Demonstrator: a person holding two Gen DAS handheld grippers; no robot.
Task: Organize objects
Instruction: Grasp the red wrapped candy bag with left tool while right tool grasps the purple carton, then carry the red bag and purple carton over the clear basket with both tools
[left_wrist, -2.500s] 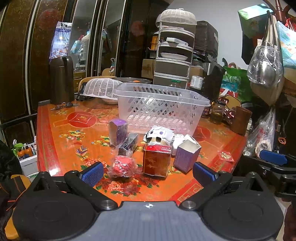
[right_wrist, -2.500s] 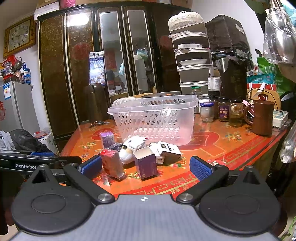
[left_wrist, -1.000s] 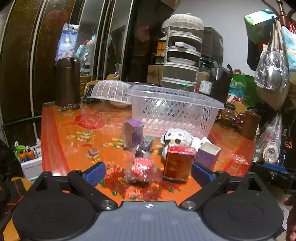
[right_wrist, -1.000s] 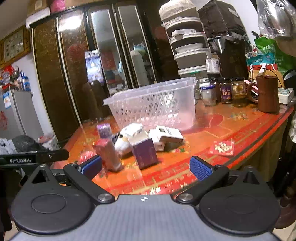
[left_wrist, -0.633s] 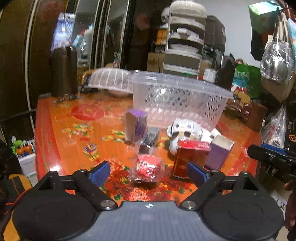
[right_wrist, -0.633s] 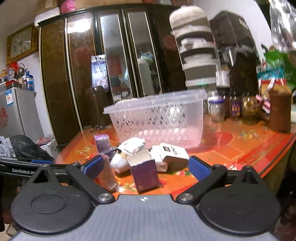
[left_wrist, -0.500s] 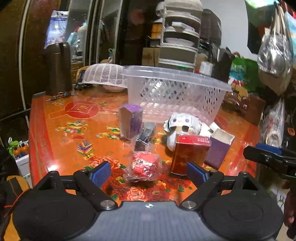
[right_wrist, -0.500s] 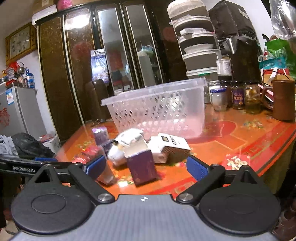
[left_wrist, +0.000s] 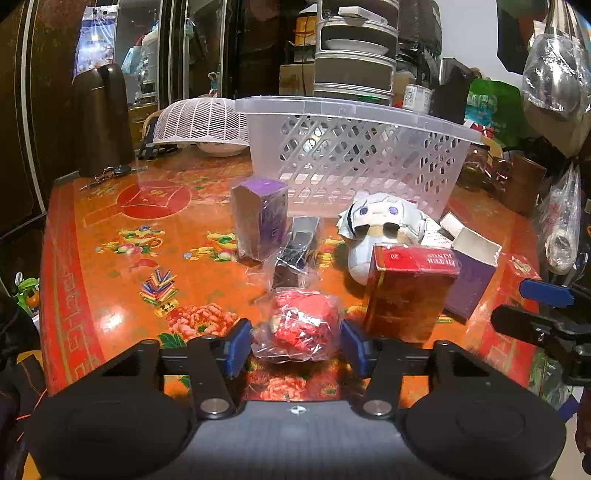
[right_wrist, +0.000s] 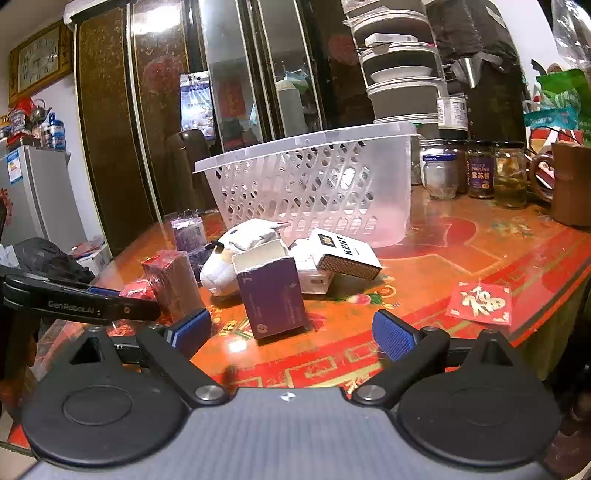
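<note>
A red lump wrapped in a clear bag (left_wrist: 303, 321) lies on the orange table between the pads of my left gripper (left_wrist: 295, 349). Its jaws are closing and both pads meet the plastic. Just right of the bag stands a red cigarette box (left_wrist: 410, 291), with an open purple box (left_wrist: 472, 273) beyond it. Further back are a white plush toy (left_wrist: 380, 225), a second purple box (left_wrist: 260, 218) and the clear lattice basket (left_wrist: 354, 147). My right gripper (right_wrist: 291, 334) is open, and the open purple box (right_wrist: 271, 295) stands just ahead of its fingers. A Kent pack (right_wrist: 347, 254) lies behind that box.
Glass jars (right_wrist: 478, 173) and a brown mug (right_wrist: 572, 181) stand at the back right. A red envelope (right_wrist: 480, 302) lies near the table's right edge. A dark thermos (left_wrist: 99, 118), keys (left_wrist: 110, 173) and a white mesh cover (left_wrist: 201, 122) sit at the far left.
The left gripper moved forward and down over the bagged red lump, and its jaws closed in from wide to the bag's sides. The right gripper came closer to the open purple box.
</note>
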